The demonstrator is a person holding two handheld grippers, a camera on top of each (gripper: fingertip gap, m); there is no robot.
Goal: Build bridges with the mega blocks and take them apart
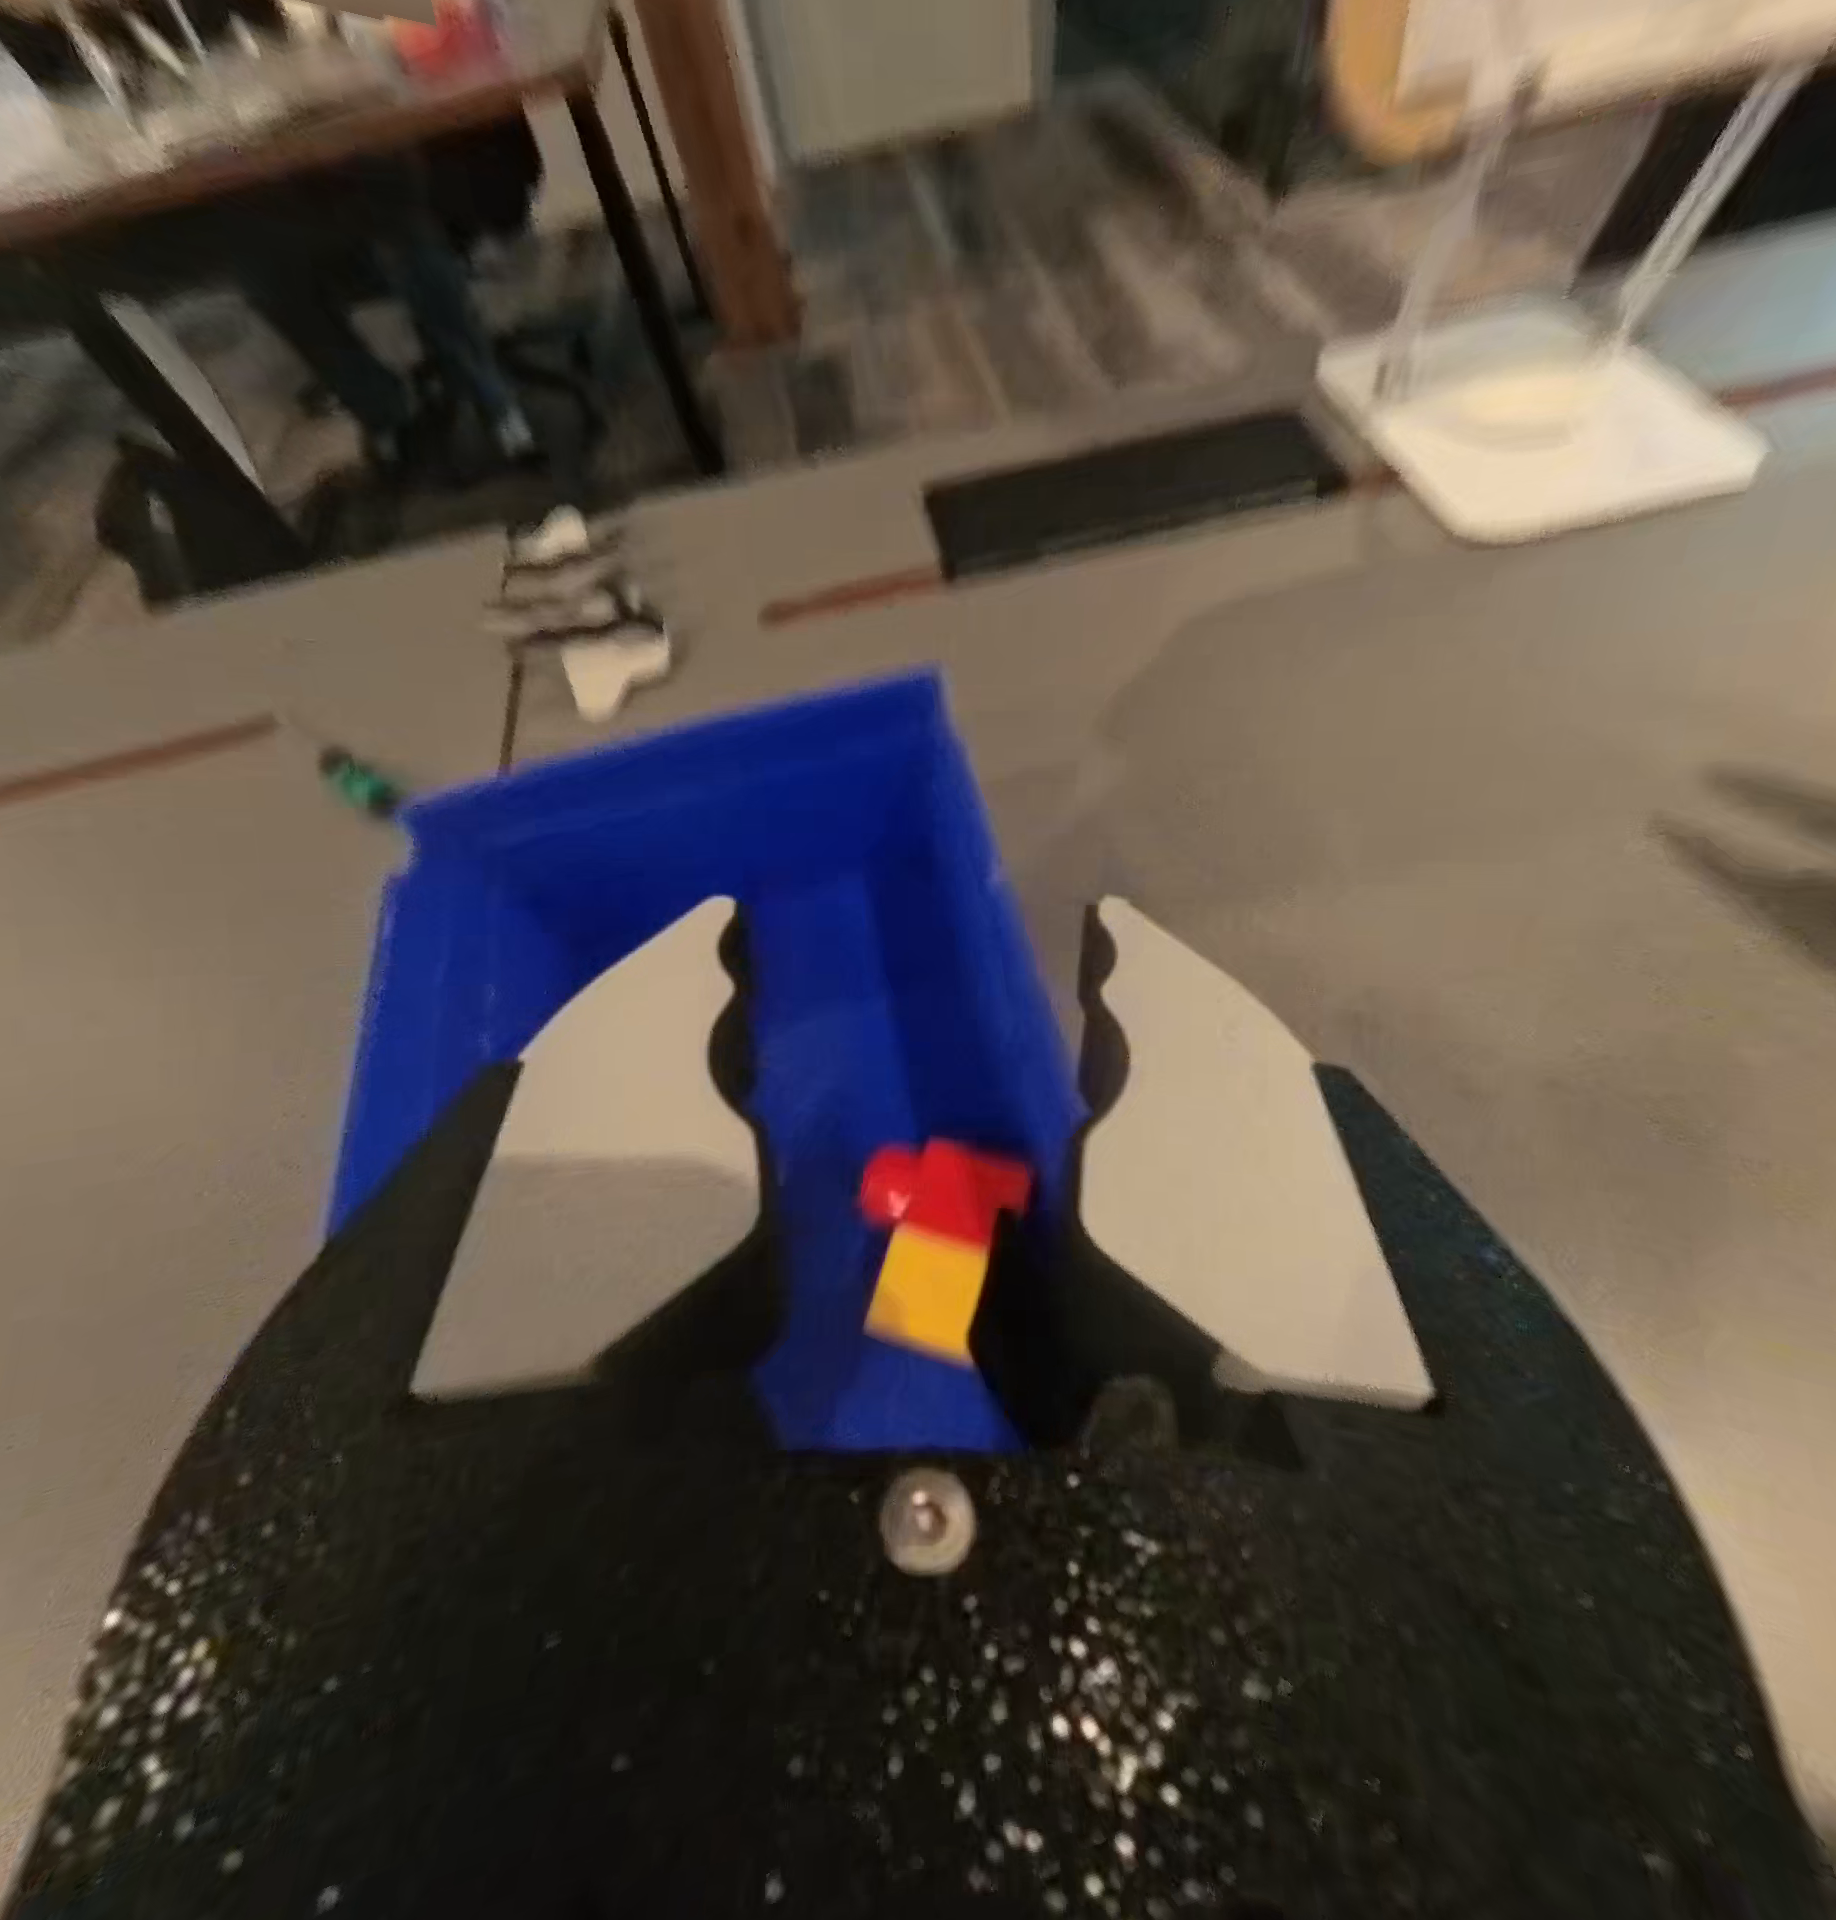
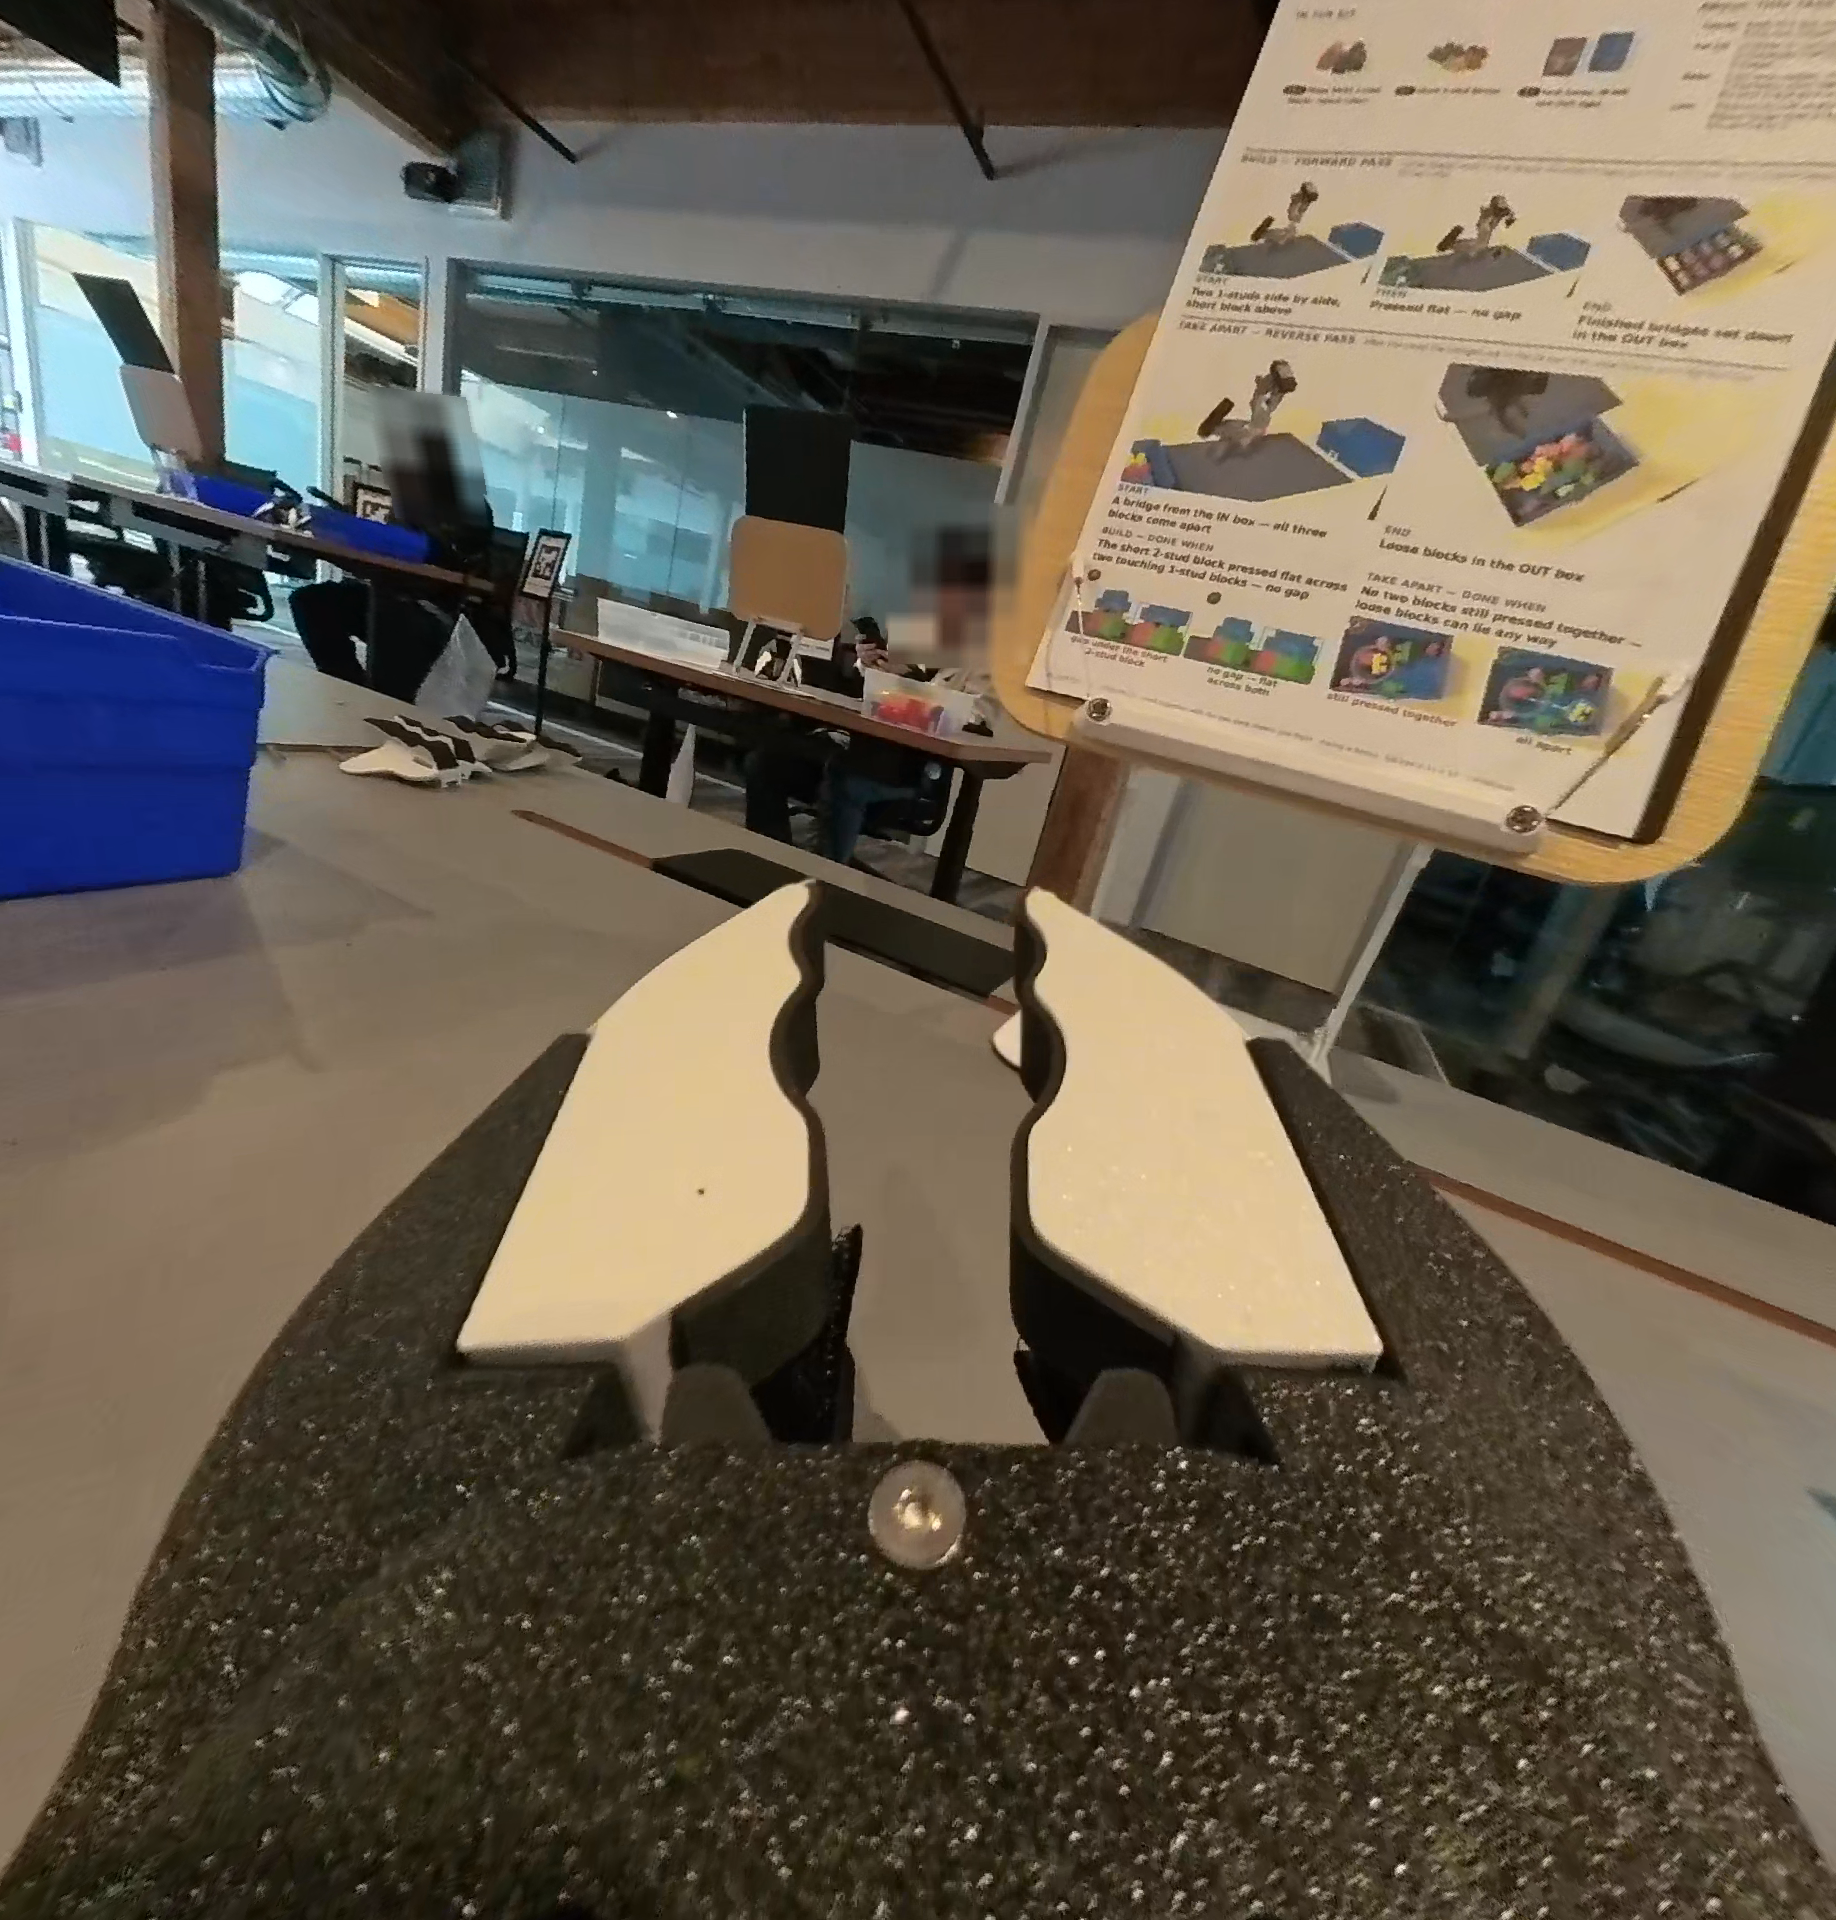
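Jaws: left gripper (image 1: 912, 914) and right gripper (image 2: 914, 894) both spread, holding nothing.
Red-and-yellow blocks (image 1: 935, 1262): joined, inside blue bin (image 1: 623, 831), near its right wall.
Bin: on grey worktop (image 1: 1413, 831).

The left wrist view is motion-blurred: the blue bin (image 1: 685, 883) is partly hidden behind the gripper's fingers, and small clutter at upper left stays unidentifiable.

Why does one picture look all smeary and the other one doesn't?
The left wrist view is smeared by motion blur: the blue bin and the red and yellow blocks look soft, and the room behind streaks. The right wrist view is sharp on the right gripper, with a wide-angle bend at the edges and soft reflections on the grey table.
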